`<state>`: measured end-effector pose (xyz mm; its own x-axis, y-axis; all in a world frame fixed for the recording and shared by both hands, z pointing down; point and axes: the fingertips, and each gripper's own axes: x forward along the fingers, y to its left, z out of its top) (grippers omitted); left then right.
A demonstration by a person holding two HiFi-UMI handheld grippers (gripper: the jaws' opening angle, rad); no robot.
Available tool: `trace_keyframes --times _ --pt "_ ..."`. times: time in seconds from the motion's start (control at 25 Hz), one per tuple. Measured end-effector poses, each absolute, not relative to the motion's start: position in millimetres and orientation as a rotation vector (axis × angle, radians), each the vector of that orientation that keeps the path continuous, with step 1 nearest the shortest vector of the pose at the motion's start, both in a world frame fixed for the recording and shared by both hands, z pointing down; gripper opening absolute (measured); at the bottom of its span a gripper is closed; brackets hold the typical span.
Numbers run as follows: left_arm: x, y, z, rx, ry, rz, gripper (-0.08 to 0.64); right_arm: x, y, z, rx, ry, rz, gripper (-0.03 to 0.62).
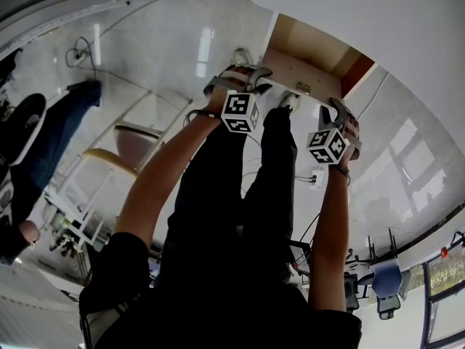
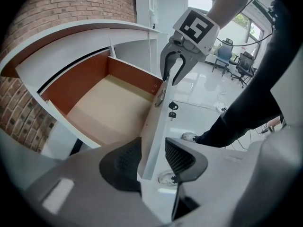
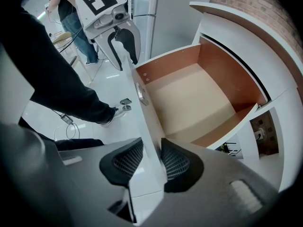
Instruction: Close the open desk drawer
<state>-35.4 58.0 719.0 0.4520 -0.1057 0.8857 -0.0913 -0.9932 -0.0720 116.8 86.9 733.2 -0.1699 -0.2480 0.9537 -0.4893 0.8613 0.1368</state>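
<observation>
Surroundings: the white counter [image 1: 378, 13] stood against a brick wall [image 2: 61, 8]. Your legs [image 1: 240, 195], in black trousers, stood on the glossy white floor [image 1: 182, 42] just in front of the drawer front [image 2: 154, 126]. A key [image 2: 173, 110] hung from the lock [image 2: 160, 97] on that panel's outer face. A cable [image 3: 66, 122] lay on the floor beside your foot. A second person [image 3: 71, 18] in jeans stood well apart, near a light chair [image 1: 134, 140]. Office chairs [image 2: 225, 56] stood by the far window.

Container: the drawer [image 1: 309, 67] was pulled well out from under the counter. Only its pale base and reddish-brown walls showed inside.

Tools: you had both tools set astride the top edge of the drawer front, 1 toward each end, pointing steeply down.
- Left tool [image 2: 152, 157]: its jaws were spread across the panel. 1 pad lay against the inner face. The other stood just off the outer face, with a thin gap showing.
- Right tool [image 3: 151, 162]: its jaws were pinching the drawer front, with 1 pad on each face of the panel.
</observation>
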Motion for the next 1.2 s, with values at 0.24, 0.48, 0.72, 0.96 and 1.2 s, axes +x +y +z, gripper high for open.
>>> trace_keyframes --times 0.24,0.48,0.72,0.96,1.2 --pt "-36.6 57.0 721.3 -2.659 0.184 -1.615 0.114 117.3 86.4 733.2 0.538 -1.754 0.211 0.109" --pt "-36.3 55.3 718.0 -2.62 0.187 -1.618 0.106 117.4 84.7 729.8 0.504 -1.747 0.175 0.096" --pt "-38.2 49.1 700.1 -2.641 0.245 -1.596 0.106 114.4 80.3 714.8 0.487 -1.766 0.134 0.088" --pt "-28.4 47.7 688.8 -2.627 0.223 -1.614 0.104 123.1 79.5 704.9 0.445 -1.788 0.104 0.08" --pt "-27.4 42.0 680.9 -2.572 0.162 -1.67 0.097 122.1 73.7 694.5 0.409 -1.803 0.107 0.075"
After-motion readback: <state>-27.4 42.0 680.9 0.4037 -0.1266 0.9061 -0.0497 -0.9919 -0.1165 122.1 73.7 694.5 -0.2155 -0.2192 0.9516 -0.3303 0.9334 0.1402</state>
